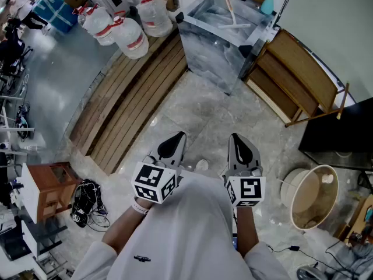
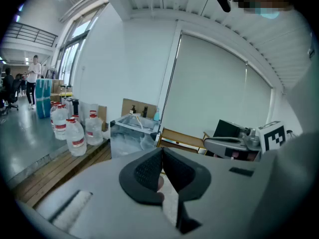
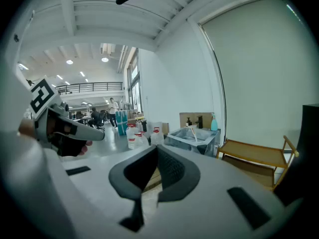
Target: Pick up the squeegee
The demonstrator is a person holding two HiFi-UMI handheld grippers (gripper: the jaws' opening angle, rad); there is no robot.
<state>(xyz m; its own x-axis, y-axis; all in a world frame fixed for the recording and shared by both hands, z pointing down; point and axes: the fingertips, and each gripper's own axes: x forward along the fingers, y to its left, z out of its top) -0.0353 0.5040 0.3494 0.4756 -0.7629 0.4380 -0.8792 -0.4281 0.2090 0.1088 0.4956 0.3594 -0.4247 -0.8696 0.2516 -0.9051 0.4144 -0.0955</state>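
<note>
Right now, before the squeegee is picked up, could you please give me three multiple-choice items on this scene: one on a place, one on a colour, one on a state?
1. Where does the squeegee lie?
A. On the wooden boards
B. At the top of the clear tank
C. In the round basket

2. What colour are the caps of the big water bottles?
A. Red
B. Green
C. Yellow

3. How do the left gripper and the right gripper stand?
A. Both wide apart
B. Both shut, nothing between
C. Both shut on a bottle

Answers:
1 B: its white handle shows at the tank's top, ahead of both grippers.
2 A: each bottle bears a red cap.
3 B: in each gripper view the pads meet and nothing is between them.
</note>
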